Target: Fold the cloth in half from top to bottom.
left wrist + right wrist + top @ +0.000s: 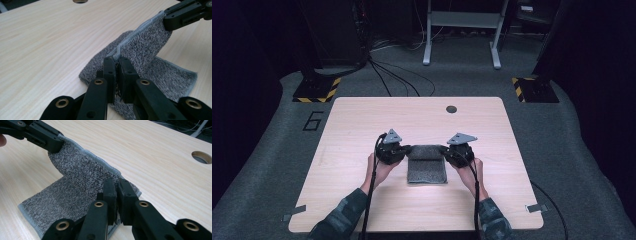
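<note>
- A grey speckled terry-cloth towel [427,165] lies near the middle of the light wooden table [362,125], its near part flat on the top.
- The left gripper [408,149] has its jaws pinched tight on the towel's far hemmed edge at the left corner.
- The right gripper [444,149] is clamped on the same edge at the right corner.
- Between them that edge is lifted off the table, folding over the flat part.

Numeral "6" [313,121] marked in black on grey floor [272,150], left of table [362,115].
</note>
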### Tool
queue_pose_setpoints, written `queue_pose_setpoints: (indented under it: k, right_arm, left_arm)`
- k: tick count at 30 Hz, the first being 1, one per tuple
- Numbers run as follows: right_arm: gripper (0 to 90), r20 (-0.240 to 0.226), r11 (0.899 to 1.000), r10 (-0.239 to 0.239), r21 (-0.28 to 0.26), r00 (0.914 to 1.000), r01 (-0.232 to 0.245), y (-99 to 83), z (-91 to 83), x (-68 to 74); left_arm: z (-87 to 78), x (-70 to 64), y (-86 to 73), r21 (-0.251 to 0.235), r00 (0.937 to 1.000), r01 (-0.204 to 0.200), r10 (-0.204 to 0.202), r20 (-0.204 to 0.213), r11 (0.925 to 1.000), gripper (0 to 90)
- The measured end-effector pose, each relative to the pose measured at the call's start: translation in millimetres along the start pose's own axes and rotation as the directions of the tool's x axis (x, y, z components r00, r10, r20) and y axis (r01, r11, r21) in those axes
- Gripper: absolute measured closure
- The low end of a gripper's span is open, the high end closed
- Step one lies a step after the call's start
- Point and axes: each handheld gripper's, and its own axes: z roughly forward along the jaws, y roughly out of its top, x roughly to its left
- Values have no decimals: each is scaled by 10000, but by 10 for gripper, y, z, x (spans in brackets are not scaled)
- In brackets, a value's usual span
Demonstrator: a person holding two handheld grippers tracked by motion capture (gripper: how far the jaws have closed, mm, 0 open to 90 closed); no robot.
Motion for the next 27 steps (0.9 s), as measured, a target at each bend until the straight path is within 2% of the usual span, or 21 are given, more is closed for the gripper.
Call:
queue_pose_setpoints:
  k: [1,10,15,19,25,27]
  right_arm:
    - [856,-58,10000,-27,-43,10000,27,-17,-1,-1]
    - [855,-150,9996,-17,288,9999,21,-177,18,51]
    - [853,-191,9994,172,304,9997,-166,-229,7,60]
    - [851,-264,9988,204,442,9994,-192,-300,20,61]
    - [843,-357,9981,145,599,9993,-124,-387,26,108]
    - [831,-386,9974,14,726,9993,14,-405,9,133]
  left_arm:
    - [7,-18,-26,-70,9999,102,-102,35,9999,842]
    - [17,-107,-137,139,9995,52,-56,316,9999,835]
    - [3,-150,-174,215,9989,55,-65,455,9998,829]
    - [6,-171,-220,359,9971,27,-54,755,9994,807]
    - [15,-217,-311,587,9956,28,-83,935,9983,783]
    - [5,-213,-332,701,9935,69,-149,1132,9975,741]
